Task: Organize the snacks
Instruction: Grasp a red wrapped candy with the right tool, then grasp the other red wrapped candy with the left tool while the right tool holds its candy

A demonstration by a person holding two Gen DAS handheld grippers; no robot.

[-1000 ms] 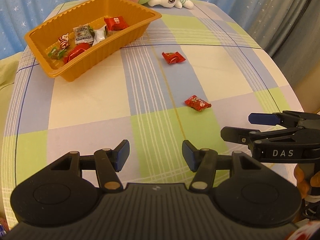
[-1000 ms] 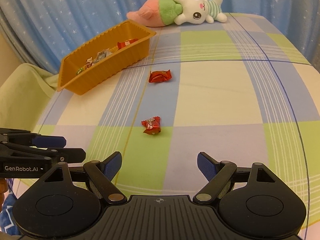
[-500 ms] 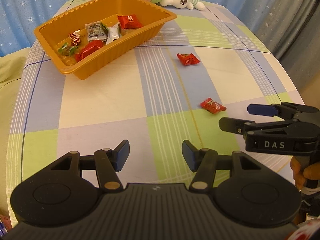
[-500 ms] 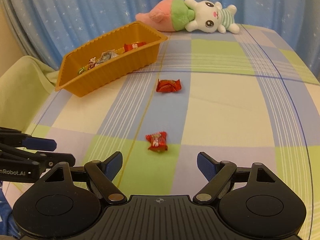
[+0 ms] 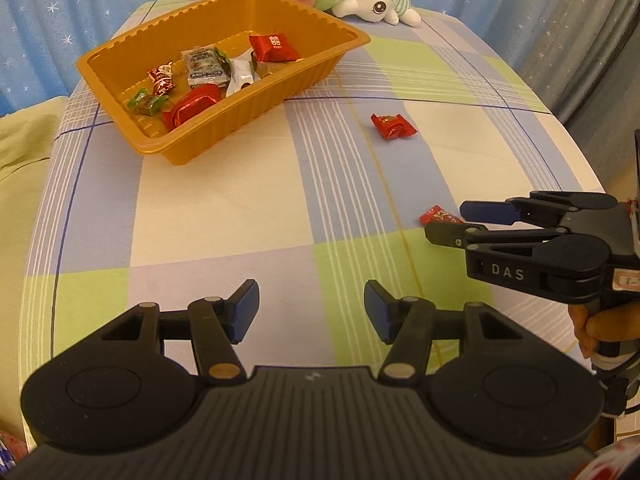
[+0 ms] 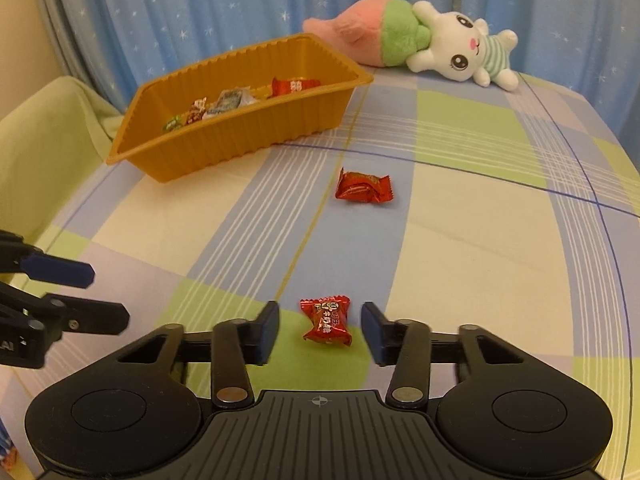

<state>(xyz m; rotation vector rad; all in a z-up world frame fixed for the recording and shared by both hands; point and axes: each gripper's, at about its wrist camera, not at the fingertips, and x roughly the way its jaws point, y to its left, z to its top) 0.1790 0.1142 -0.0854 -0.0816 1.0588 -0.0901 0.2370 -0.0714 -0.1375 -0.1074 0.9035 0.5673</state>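
The near red candy (image 6: 326, 321) lies flat on a green check of the surface (image 6: 480, 240), a crinkly foil wrapper with twisted ends and gold print, right between the blue pads of the right tool (image 6: 320, 330). Those jaws are closing, pads either side of the wrapper and not touching it. At twelve o'clock from it sits a second red candy (image 6: 363, 188), same shiny wrapper, well apart. At ten o'clock stands the orange tray (image 6: 240, 136), ribbed plastic walls, flat rim, with snacks inside.

The right wrist view catches only the tops of those snacks over the tray wall. The left wrist view looks down into the tray (image 5: 200, 148): a red square packet (image 5: 274, 47), a grey-green sachet (image 5: 205, 67), a white wrapper, small twisted sweets, a red foil piece. There the near candy (image 5: 438, 216) is half hidden behind the right tool's (image 5: 456, 224) black fingers, so its contact is hard to judge from that side.

The left tool (image 5: 311, 306) hovers over the checked cloth at six o'clock, jaws apart, nothing between them. A soft plush rabbit (image 6: 460, 54) lies at the far edge, by the starred blue curtain (image 6: 180, 12).
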